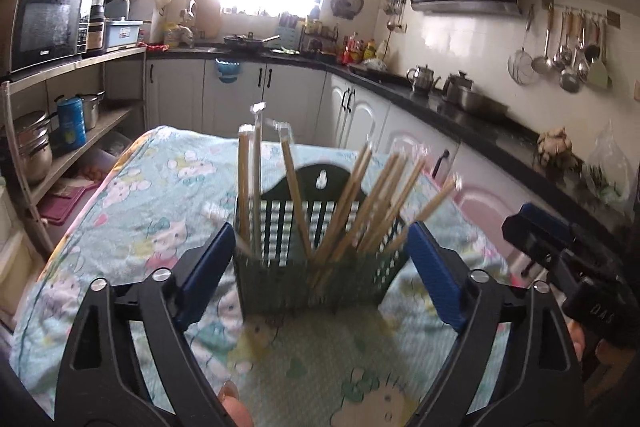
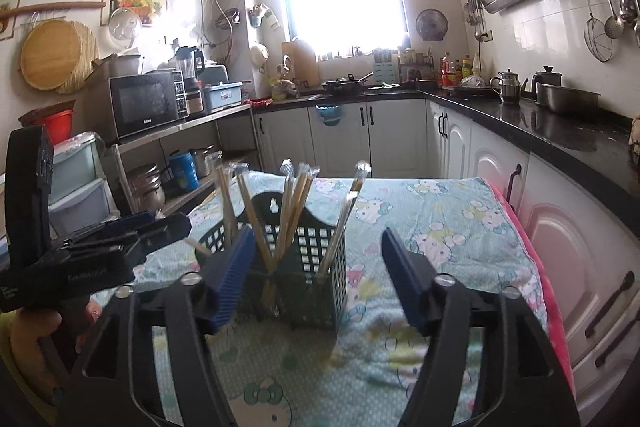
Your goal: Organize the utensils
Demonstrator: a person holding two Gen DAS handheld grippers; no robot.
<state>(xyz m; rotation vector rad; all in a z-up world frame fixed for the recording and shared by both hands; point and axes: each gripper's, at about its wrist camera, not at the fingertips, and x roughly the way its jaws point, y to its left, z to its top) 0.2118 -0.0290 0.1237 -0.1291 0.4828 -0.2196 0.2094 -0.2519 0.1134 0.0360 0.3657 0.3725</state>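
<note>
A desk draped in a cartoon-print cloth fills the foreground of a kitchen, and near its middle stands a dark green slotted utensil basket with wrapped wooden chopsticks leaning loosely in all directions. The left hand-held gripper faces the basket with jaws spread and empty, and the right hand-held gripper does likewise. Tidying the bundle likely means pinching single sticks high up without tipping the light basket.

1 green utensil basket, 2 grippers, roughly 10 wrapped chopsticks.
</note>
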